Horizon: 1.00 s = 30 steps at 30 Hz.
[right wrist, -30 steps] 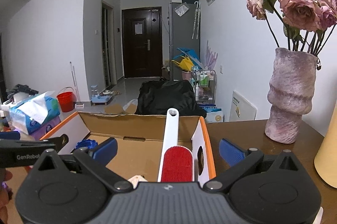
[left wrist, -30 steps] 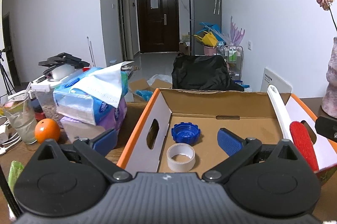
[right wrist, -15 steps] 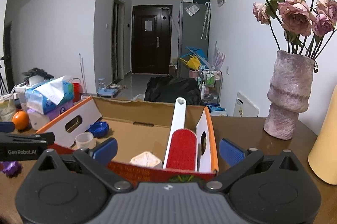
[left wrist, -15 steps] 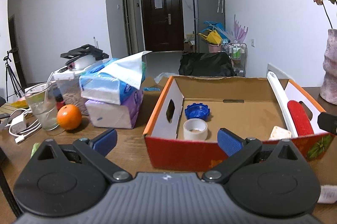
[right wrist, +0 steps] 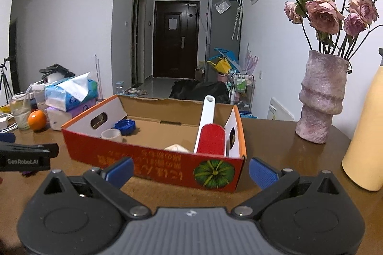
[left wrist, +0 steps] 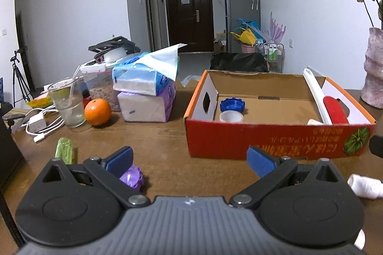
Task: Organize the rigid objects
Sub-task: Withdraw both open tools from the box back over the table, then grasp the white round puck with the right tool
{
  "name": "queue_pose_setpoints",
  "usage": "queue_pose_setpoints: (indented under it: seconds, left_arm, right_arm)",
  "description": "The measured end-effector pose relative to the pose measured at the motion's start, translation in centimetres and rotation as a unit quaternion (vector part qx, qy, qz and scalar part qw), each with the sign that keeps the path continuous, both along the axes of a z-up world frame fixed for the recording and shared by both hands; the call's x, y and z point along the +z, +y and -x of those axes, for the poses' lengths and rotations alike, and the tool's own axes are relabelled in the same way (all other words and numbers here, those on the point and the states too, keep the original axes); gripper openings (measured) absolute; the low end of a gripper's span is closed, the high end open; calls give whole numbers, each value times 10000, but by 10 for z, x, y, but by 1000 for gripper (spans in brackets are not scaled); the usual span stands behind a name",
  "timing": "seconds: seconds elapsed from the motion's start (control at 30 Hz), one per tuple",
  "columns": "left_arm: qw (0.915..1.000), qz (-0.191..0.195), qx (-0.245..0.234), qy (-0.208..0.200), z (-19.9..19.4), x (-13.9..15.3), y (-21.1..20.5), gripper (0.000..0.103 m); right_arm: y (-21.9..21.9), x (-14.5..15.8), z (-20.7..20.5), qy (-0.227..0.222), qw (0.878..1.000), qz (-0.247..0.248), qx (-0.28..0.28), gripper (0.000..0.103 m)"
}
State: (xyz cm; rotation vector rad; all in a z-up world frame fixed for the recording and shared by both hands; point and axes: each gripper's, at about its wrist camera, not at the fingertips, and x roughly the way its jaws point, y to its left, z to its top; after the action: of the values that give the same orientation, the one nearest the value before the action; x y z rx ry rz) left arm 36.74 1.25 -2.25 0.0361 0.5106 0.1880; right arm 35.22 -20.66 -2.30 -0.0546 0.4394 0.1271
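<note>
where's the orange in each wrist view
Left wrist: the orange sits left of centre on the table, between the glass and the tissue packs.
Right wrist: the orange sits at the far left edge, beside the glass.
Shared landmark: the red cardboard box.

Purple object (left wrist: 132, 177) on the table half hidden behind the left hand-held gripper's finger (left wrist: 119, 161); can't tell what it is. White spool (left wrist: 366, 186) partly blocked by the gripper body. Tape roll (left wrist: 231, 116) and a whitish item (left wrist: 314, 122) in the cardboard box (left wrist: 275, 143) show only their tops over the front wall. Box print blurred, unreadable. Vase (left wrist: 373, 70) cut by the right edge. In the right wrist view, yellow cylinder (right wrist: 365, 135) cut by the edge; whitish item (right wrist: 176, 148) still mostly hidden.
</note>
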Motion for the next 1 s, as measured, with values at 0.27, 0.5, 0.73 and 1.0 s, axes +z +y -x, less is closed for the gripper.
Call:
queue_pose_setpoints:
  seconds: [0.27, 0.5, 0.73, 1.0]
  left_arm:
    - [10000, -18, 13, 60, 28, -2, 1, 103]
    - [9997, 38, -20, 235, 49, -10, 3, 103]
    - [9996, 44, -42, 290, 69, -14, 4, 103]
    - [9991, 47, -217, 351, 89, -19, -1, 103]
  right_arm:
    - [0, -4, 29, 121, 9999, -8, -14, 103]
    - [-3, -13, 51, 285, 9996, 4, -80, 103]
    - [-2, -22, 70, 429, 9990, 69, -111, 103]
    - [-3, -32, 87, 549, 9983, 109, -189, 103]
